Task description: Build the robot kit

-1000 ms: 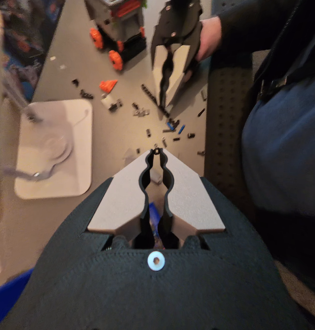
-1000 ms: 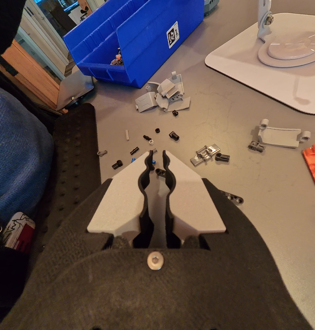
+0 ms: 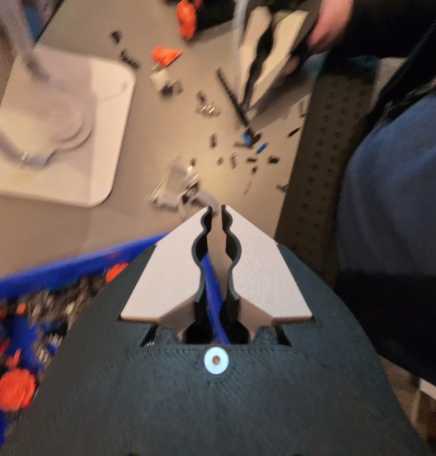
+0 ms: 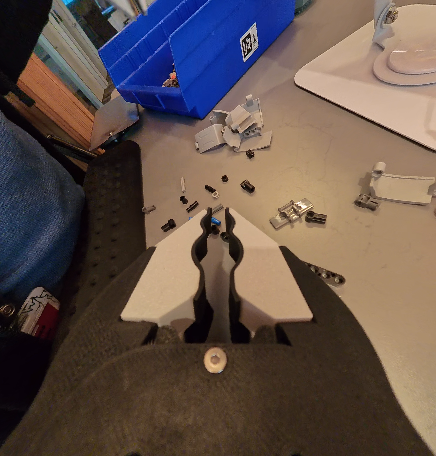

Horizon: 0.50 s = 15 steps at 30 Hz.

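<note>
— While I'm holding the left gripper (image 3: 217, 209) over the near corner of the blue bin (image 3: 63, 269), what are you seeing at its tips?

— A narrow gap is showing between them and nothing is sitting in it. The bin is lying under its left side, full of blurred orange and dark parts. Just beyond the tips a pile of grey panels (image 3: 177, 190) is resting on the grey table (image 3: 142, 133).

— And my right gripper (image 4: 217, 212)?

— It's hanging a little open too, gripping nothing. A small blue pin (image 4: 215, 220) and a black connector (image 4: 215, 228) are lying on the table between its fingers, with more black pins scattered just beyond.

— Farther out?

— From the right wrist view, a grey plate with clips (image 4: 291, 213) is sitting to the right, a curved grey panel (image 4: 404, 188) beyond that, and the white base (image 4: 340, 81) at far right. From the left wrist view, the other gripper is showing far right, a hand (image 3: 330, 27) holding it.
</note>
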Tool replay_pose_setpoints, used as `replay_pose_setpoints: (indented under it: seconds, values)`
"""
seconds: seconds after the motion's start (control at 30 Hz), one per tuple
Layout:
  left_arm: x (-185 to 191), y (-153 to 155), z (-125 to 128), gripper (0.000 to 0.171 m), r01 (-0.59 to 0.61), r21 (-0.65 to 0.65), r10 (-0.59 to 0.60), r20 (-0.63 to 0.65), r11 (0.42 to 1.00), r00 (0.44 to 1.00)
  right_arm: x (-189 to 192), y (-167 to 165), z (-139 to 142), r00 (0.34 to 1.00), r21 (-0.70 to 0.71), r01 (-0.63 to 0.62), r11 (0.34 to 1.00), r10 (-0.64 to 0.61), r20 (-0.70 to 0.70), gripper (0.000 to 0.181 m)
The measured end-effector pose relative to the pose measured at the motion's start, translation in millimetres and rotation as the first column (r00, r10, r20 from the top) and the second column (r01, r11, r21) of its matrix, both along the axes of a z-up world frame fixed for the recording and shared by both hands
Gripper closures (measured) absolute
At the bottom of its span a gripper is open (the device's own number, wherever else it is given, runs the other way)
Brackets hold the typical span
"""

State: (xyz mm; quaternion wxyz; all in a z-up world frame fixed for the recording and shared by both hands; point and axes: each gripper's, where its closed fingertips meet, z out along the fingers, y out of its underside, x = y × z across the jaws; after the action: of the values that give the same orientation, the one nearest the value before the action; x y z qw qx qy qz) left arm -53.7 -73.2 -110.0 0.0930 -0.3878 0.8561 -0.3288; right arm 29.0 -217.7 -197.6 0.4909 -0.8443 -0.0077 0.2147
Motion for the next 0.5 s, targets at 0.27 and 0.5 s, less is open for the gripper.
replay_pose_setpoints:
  seconds: [0.27, 0.5]
  values:
    - [-19, 92, -77, 0.164, -0.128, 0.149, 0.160, -0.225, 0.980, 0.961, 0, 0, -1, 1.000, -0.006, 0.004, 1.000, -0.003, 0.004, 0.173]
    - [-18, 85, -115, 0.163, -0.117, 0.177, 0.163, -0.276, 0.977, 0.947, 1, 0, -1, 1.000, -0.004, 0.010, 1.000, -0.010, 0.005, 0.173]
